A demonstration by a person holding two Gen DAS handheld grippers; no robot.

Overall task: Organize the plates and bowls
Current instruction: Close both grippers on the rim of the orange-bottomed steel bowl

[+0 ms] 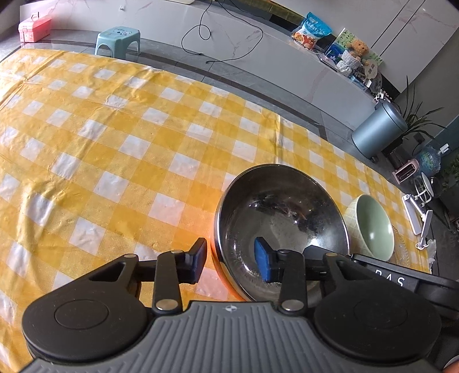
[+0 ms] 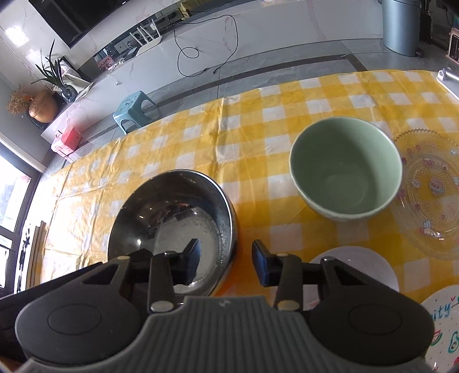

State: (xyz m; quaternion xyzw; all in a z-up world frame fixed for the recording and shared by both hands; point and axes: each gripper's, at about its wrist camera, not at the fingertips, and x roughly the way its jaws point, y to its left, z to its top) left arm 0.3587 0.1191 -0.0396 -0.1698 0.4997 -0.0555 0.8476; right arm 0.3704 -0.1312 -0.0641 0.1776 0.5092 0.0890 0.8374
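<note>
A steel bowl (image 1: pixel 281 218) (image 2: pixel 172 212) sits on the yellow checked tablecloth (image 1: pixel 114 143). My left gripper (image 1: pixel 232 264) is open and straddles its left rim, one finger inside and one outside. My right gripper (image 2: pixel 226 266) is open and straddles the bowl's right rim in the same way. A green ceramic bowl (image 2: pixel 347 169) (image 1: pixel 373 226) stands upright to the right of the steel bowl. A clear glass plate (image 2: pixel 430 189) lies right of the green bowl. A white plate (image 2: pixel 370 266) lies under the right gripper, and a printed white plate (image 2: pixel 441 321) is at the lower right.
The table's far edge (image 2: pixel 258 91) borders a tiled floor with a teal stool (image 1: pixel 117 38) (image 2: pixel 134 109), a pink box (image 1: pixel 34 27), a grey bin (image 1: pixel 378 129) and a low white bench with a cable (image 1: pixel 223 31). A white hinged object (image 2: pixel 447 77) lies at the table's right edge.
</note>
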